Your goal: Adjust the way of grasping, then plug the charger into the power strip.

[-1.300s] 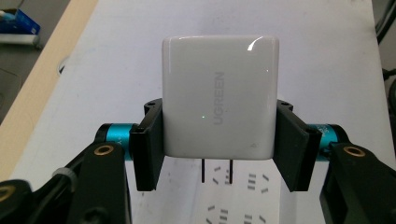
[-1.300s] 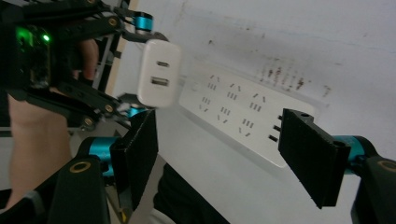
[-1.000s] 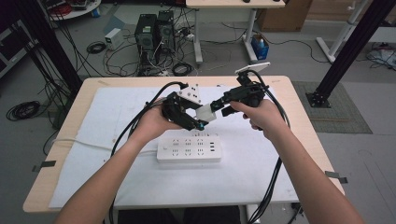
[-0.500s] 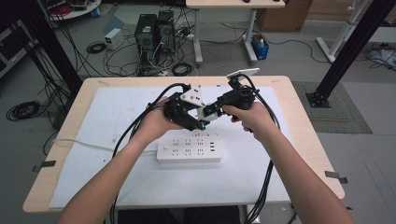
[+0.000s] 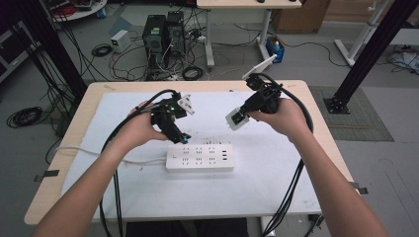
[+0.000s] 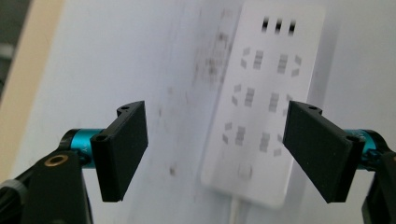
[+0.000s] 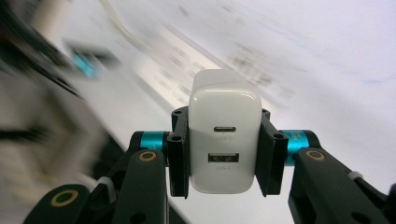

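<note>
Your right gripper (image 7: 225,154) is clamped on the white USB charger (image 7: 225,140), ports toward its camera, held up at centre right of the high view. Judging by that, plugging in comes next: turn its prongs down over the power strip (image 5: 199,157) at frame centre. Your left gripper (image 6: 215,149), jaws apart and empty, hovers over the strip's left end and may crowd the sockets.

Glossy white plastic charger (image 7: 224,140); matt black tongs (image 7: 224,151)

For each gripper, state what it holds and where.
Right gripper: white USB charger, clamped across its two sides. Left gripper: open, holding nothing.
</note>
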